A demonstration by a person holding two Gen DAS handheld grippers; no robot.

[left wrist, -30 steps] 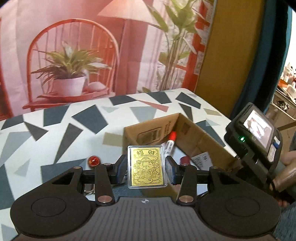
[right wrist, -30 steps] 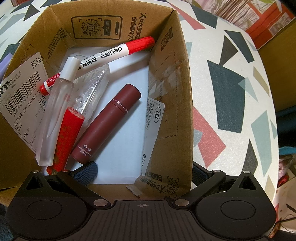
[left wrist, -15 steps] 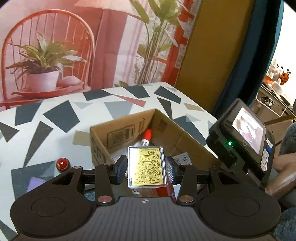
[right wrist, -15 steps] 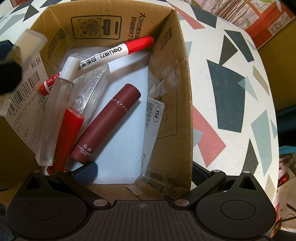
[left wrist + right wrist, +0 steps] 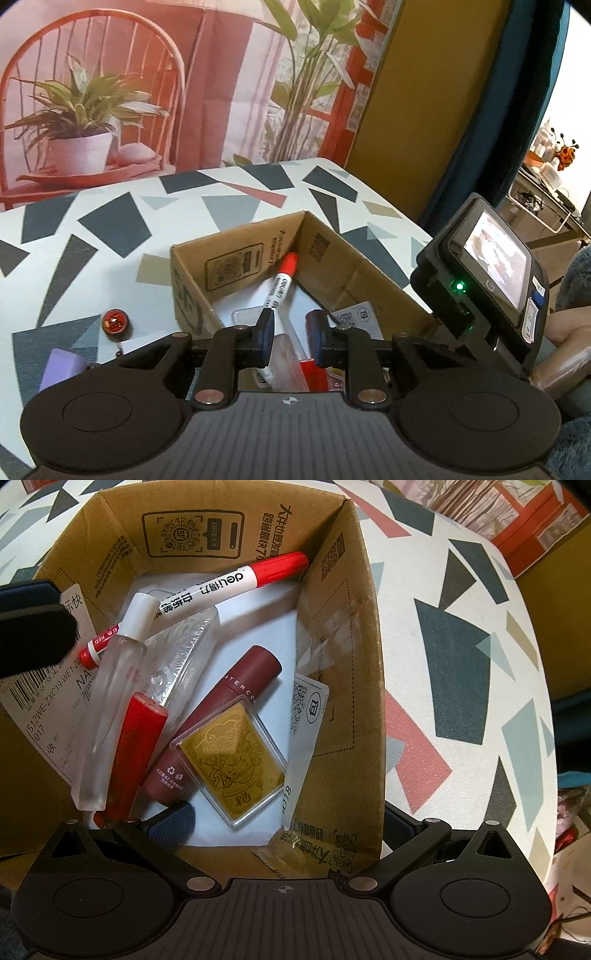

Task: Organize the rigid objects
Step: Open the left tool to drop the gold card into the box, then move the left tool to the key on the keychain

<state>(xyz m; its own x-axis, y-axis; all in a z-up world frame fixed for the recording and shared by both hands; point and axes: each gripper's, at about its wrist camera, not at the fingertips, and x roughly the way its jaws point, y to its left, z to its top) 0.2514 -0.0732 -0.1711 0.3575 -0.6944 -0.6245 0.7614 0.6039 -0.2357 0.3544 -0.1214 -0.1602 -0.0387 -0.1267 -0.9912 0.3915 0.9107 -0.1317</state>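
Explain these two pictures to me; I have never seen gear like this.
No robot here: a person holds a two-finger gripper in each hand, each with a wide-angle camera looking along its fingers. The view from the left gripper looks slantwise across a patterned table at a cardboard box; its jaws are closing with nothing between them. The view from the right gripper looks straight down into the box, jaws wide, gripping nothing. Inside lie a gold card, a red marker, a clear bottle, a dark red tube and a red tube. A red bead sits on the table outside.
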